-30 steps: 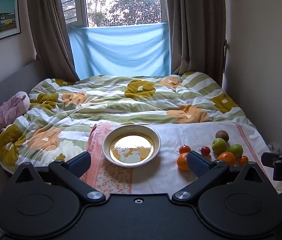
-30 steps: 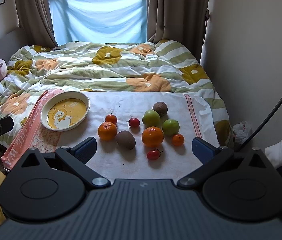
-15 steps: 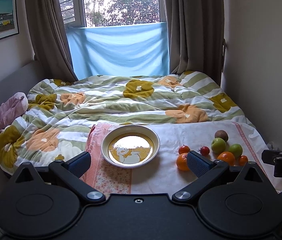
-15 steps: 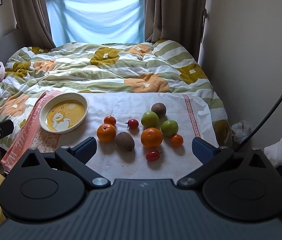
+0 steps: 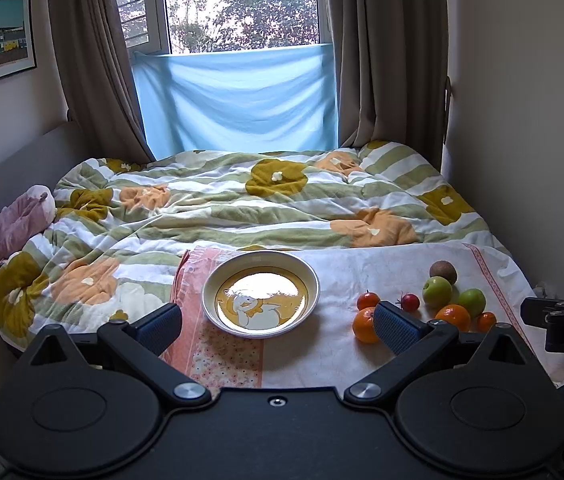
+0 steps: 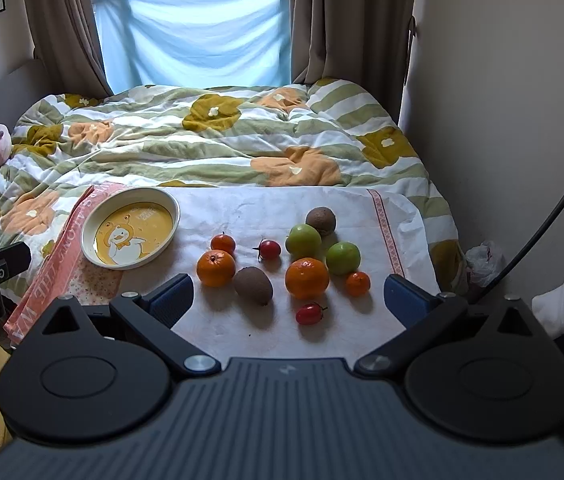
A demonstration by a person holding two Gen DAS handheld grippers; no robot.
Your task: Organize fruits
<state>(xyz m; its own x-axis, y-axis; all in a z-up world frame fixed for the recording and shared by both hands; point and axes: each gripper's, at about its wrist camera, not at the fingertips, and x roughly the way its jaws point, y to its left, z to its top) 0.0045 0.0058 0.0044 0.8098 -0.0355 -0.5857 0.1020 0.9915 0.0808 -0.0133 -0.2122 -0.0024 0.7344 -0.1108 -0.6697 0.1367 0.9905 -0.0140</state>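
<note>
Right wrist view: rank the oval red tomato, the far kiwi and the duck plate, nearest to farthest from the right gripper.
From the right gripper:
1. Oval red tomato, just ahead, slightly right.
2. Far kiwi, back right, behind the green apples.
3. Duck plate, far left on the pink cloth edge.

On the bed, a cloth [image 6: 242, 208] lies before the quilt [image 6: 210, 136]. The plate [image 6: 92, 246] sits on the cloth at its nine o'clock side; the fruits [image 6: 282, 256] cluster toward three o'clock (two kiwis among them, one at twelve o'clock of the cluster).
</note>
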